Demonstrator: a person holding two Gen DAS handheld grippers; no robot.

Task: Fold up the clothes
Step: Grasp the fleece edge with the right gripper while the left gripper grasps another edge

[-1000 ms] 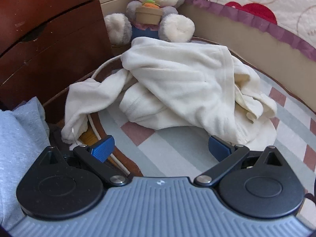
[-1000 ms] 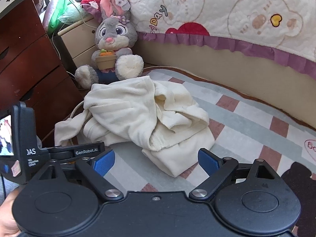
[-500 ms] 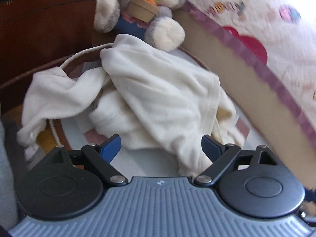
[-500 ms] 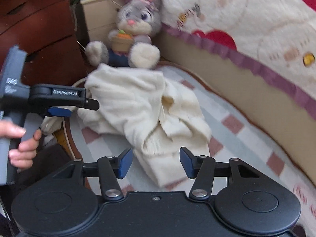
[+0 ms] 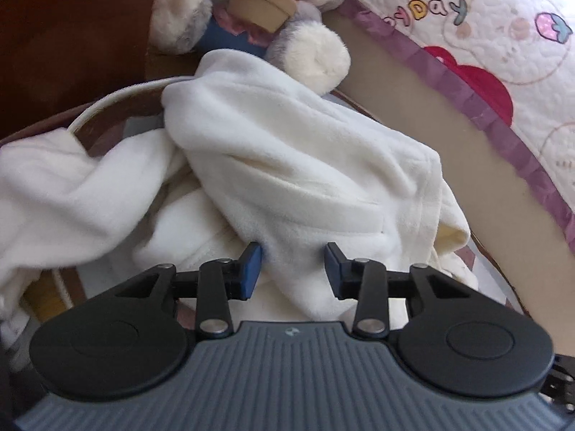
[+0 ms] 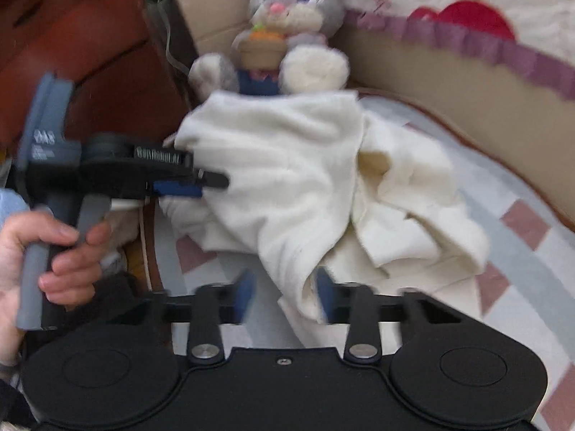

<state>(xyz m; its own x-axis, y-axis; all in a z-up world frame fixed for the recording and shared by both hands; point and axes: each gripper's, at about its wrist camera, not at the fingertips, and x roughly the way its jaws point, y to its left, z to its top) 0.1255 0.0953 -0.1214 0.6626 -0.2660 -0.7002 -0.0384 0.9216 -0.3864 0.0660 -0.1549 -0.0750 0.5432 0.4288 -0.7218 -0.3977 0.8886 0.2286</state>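
A crumpled cream fleece garment (image 5: 287, 165) lies in a heap on a checked rug (image 6: 521, 251). In the left wrist view my left gripper (image 5: 293, 264) is low at the heap's near edge, jaws closing, and a thick fold fills the gap between the blue pads (image 5: 251, 267). The right wrist view is blurred. There my right gripper (image 6: 284, 292) is at the garment's (image 6: 294, 179) lower hanging corner, jaws closing. The cloth sits against the right pad, with a gap at the left pad. A person's hand (image 6: 54, 251) holds the left gripper (image 6: 201, 185) at the garment's left side.
A grey plush rabbit (image 5: 251, 3) with a flowerpot sits just behind the heap. A dark wooden dresser (image 5: 72, 54) stands to the left. The bed's tan side (image 5: 467, 165) and patterned quilt (image 5: 485, 36) run along the right. A white cord (image 5: 107, 104) curves by the rug's left edge.
Both grippers have come down and forward onto the garment. Their jaws have narrowed from wide apart to either side of folds of cloth.
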